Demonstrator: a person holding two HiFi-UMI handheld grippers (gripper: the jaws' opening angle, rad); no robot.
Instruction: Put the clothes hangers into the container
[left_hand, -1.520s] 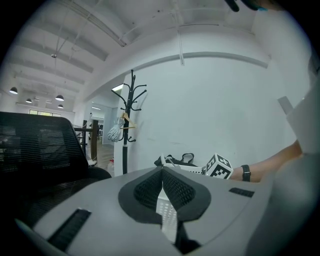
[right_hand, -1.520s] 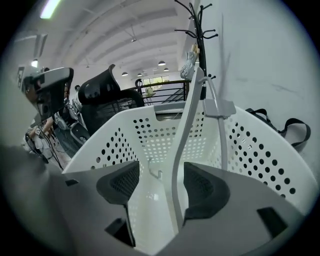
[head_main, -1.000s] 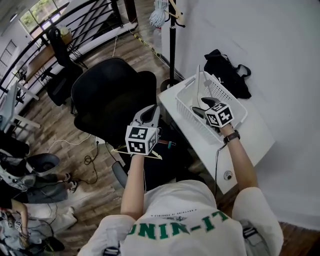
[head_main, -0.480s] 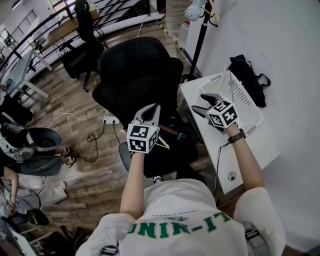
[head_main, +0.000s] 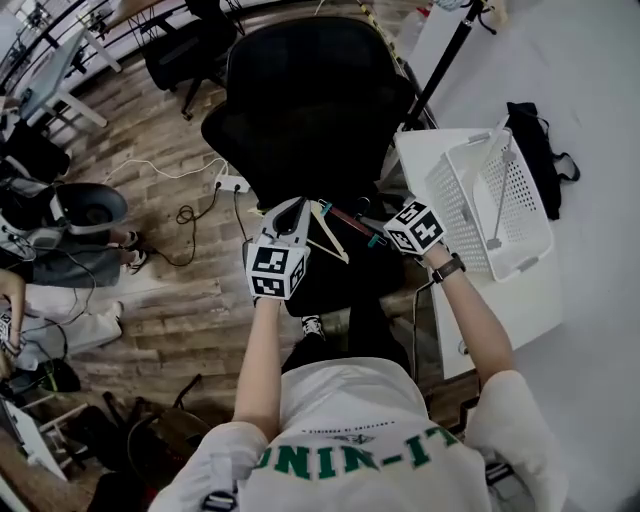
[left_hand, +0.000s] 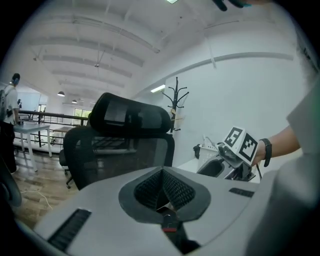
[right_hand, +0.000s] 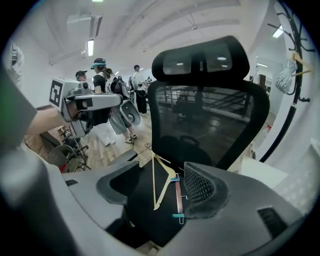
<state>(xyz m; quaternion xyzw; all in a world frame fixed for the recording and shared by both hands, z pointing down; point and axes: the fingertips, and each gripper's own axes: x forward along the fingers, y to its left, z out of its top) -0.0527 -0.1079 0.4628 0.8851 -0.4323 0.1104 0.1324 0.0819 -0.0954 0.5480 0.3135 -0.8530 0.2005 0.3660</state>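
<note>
Two hangers lie on the black chair's seat: a wooden triangle hanger (head_main: 333, 232) (right_hand: 159, 182) and a clip hanger (head_main: 352, 222) (right_hand: 178, 197) with teal ends. My right gripper (head_main: 383, 228) (right_hand: 162, 170) hovers open just right of and above them, and both show between its jaws. My left gripper (head_main: 292, 208) (left_hand: 162, 172) hangs over the seat's left side, its pads together with nothing in them. The white mesh basket (head_main: 450, 210) stands on the white table (head_main: 520, 300) and holds a pale hanger (head_main: 498, 190).
The black office chair (head_main: 310, 100) fills the middle, its backrest away from me. A black bag (head_main: 540, 145) lies behind the basket, and a coat stand (head_main: 450, 50) rises beside the table. Cables and a power strip (head_main: 232, 183) lie on the wooden floor; people stand far left.
My right gripper has left the basket and swung left over the chair seat. The head view has turned left with it. The left gripper stays over the seat.
</note>
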